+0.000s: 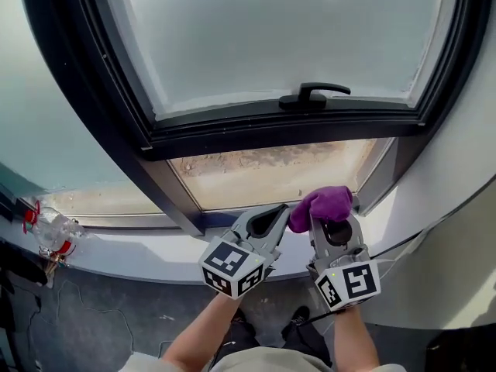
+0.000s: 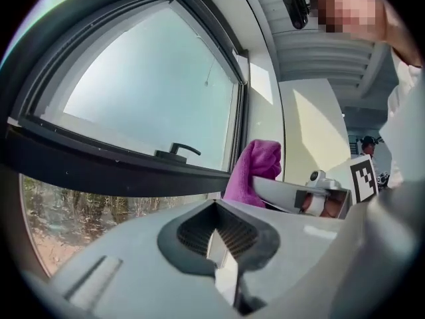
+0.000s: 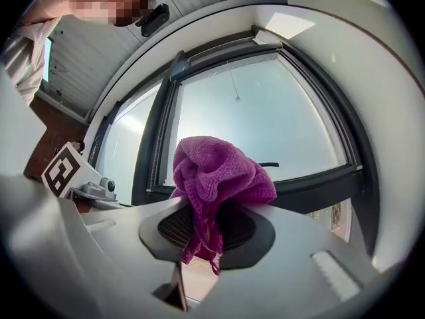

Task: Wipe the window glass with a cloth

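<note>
The right gripper (image 1: 332, 217) pinches a crumpled, fuzzy purple cloth (image 1: 322, 202) below the window handle (image 1: 312, 94). The left gripper (image 1: 280, 214) is pressed together.

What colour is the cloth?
Purple; the cloth shows best in the right gripper view, clamped in the tongs.

Head view looks down, both gripper views up, at the window (image 1: 287, 37).

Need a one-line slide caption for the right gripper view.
Right tongs shut on a bunched purple cloth, facing the window glass and its black handle.
</note>
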Demonstrator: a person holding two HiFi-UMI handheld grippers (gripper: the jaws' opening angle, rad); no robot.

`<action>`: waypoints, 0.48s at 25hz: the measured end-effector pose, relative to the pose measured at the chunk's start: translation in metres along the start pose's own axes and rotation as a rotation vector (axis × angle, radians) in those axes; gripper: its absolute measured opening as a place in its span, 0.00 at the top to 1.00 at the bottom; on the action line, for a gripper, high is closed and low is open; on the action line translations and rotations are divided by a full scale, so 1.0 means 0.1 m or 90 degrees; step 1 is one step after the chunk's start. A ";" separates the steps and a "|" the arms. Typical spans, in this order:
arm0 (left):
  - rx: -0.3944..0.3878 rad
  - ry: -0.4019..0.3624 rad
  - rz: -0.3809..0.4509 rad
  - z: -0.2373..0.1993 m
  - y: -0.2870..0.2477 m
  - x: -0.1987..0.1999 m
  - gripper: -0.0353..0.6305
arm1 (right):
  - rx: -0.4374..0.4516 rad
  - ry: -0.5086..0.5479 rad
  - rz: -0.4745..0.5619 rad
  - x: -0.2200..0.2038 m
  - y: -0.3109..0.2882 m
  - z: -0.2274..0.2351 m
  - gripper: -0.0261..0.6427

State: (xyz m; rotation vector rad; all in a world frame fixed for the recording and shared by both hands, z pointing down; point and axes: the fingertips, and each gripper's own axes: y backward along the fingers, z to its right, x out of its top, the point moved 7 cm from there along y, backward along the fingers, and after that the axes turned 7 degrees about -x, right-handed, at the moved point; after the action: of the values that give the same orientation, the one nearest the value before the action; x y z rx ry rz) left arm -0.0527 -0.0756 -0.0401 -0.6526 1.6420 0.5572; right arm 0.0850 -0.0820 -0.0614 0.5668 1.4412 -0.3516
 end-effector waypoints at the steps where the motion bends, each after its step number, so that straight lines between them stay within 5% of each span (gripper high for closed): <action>1: -0.003 0.001 -0.002 0.04 0.01 0.04 0.95 | -0.006 -0.001 -0.001 0.05 0.04 -0.01 0.81; 12: -0.065 0.010 -0.015 0.24 0.16 0.34 0.95 | -0.075 0.005 -0.012 0.49 0.28 -0.15 0.81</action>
State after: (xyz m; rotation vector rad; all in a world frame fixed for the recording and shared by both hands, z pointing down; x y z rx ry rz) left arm -0.0501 -0.0516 -0.0771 -0.7516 1.6259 0.6238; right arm 0.0935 -0.0447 -0.1058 0.4603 1.4652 -0.2772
